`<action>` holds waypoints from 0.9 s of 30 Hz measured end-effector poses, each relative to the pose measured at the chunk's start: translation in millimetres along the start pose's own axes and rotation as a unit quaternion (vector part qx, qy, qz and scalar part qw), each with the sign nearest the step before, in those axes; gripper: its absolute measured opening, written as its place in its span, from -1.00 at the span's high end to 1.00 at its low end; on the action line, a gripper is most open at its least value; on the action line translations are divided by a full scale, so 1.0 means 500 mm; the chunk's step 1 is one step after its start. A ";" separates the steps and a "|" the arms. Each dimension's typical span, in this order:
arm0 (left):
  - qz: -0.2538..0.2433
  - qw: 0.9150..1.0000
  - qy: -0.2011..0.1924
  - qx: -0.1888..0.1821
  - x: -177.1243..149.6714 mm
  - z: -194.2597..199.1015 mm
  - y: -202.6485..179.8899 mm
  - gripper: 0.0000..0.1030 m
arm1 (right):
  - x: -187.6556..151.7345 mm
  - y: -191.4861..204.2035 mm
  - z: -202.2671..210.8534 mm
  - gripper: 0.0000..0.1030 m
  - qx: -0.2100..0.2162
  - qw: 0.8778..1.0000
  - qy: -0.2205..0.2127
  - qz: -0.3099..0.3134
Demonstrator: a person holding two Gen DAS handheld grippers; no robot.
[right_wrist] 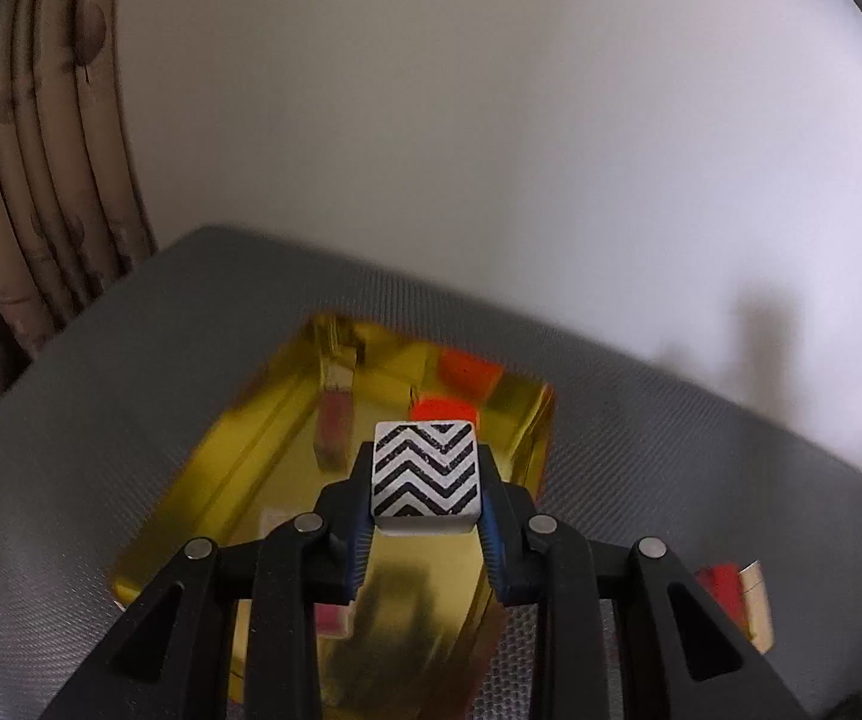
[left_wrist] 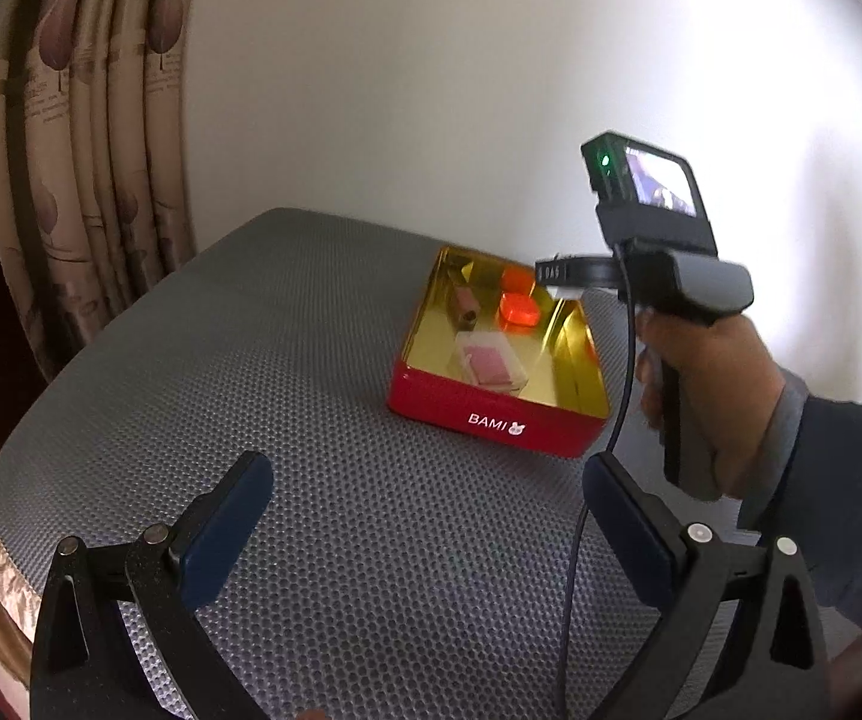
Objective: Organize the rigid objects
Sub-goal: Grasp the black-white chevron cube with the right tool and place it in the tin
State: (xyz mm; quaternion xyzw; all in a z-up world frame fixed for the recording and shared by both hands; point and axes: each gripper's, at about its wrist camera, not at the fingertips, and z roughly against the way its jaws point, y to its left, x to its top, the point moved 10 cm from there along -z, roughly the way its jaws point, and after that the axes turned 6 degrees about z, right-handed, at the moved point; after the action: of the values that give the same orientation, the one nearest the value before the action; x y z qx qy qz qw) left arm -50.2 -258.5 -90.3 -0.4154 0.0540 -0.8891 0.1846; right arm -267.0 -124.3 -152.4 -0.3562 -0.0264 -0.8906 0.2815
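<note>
A red tin (left_wrist: pixel 490 420) with a gold inside (right_wrist: pixel 203 480) sits on the grey mat. In it lie an orange block (left_wrist: pixel 517 309), a pink card case (left_wrist: pixel 490 363) and a small brown piece (left_wrist: pixel 465 300). My right gripper (right_wrist: pixel 425 474) is shut on a white block with black zigzag stripes (right_wrist: pixel 425 468) and holds it above the tin. In the left wrist view the right gripper (left_wrist: pixel 556 273) hovers over the tin's far right corner. My left gripper (left_wrist: pixel 425 510) is open and empty, in front of the tin above the mat.
The grey dotted mat (left_wrist: pixel 311 360) covers a table against a white wall. A patterned curtain (left_wrist: pixel 83 150) hangs at the left. A red and gold item (right_wrist: pixel 736 594) lies on the mat right of the tin.
</note>
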 end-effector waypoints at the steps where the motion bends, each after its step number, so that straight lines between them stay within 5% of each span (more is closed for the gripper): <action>1: -0.003 1.000 0.003 0.001 -0.003 -0.007 -0.003 -0.98 | -0.022 -0.013 -0.004 0.43 0.005 1.000 0.007 -0.002; 5: -0.022 1.000 0.016 0.008 -0.019 -0.037 -0.023 -0.98 | -0.067 -0.015 -0.044 0.43 0.018 0.999 0.025 -0.007; 7: -0.029 0.999 0.022 0.008 -0.027 -0.048 -0.030 -0.98 | -0.045 0.070 -0.126 0.43 0.024 0.999 0.030 -0.008; 11: -0.035 0.999 0.034 0.012 -0.040 -0.071 -0.039 -0.98 | -0.056 0.087 -0.170 0.43 0.034 0.998 0.042 -0.018; 20: -0.047 0.998 0.046 0.025 -0.048 -0.086 -0.047 -0.98 | -0.049 0.078 -0.166 0.38 0.055 0.997 0.050 -0.025; 23: -0.052 0.997 0.040 0.027 -0.034 -0.073 -0.052 -0.98 | -0.034 0.076 -0.130 0.37 0.084 0.995 0.045 -0.032; 25: -0.059 0.998 0.023 0.029 -0.010 -0.050 -0.062 -0.98 | 0.012 0.049 -0.028 0.37 0.111 0.993 -0.014 -0.038; 27: -0.067 0.997 0.007 0.024 0.015 -0.034 -0.078 -0.98 | 0.043 -0.009 0.093 0.34 0.093 0.993 -0.073 -0.032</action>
State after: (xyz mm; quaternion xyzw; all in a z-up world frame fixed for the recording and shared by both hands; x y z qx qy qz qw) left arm -78.6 -226.1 -86.4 -0.4072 0.0060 -0.9035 0.1337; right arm -253.4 -119.3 -103.1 -0.3914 -0.1407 -0.8645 0.2823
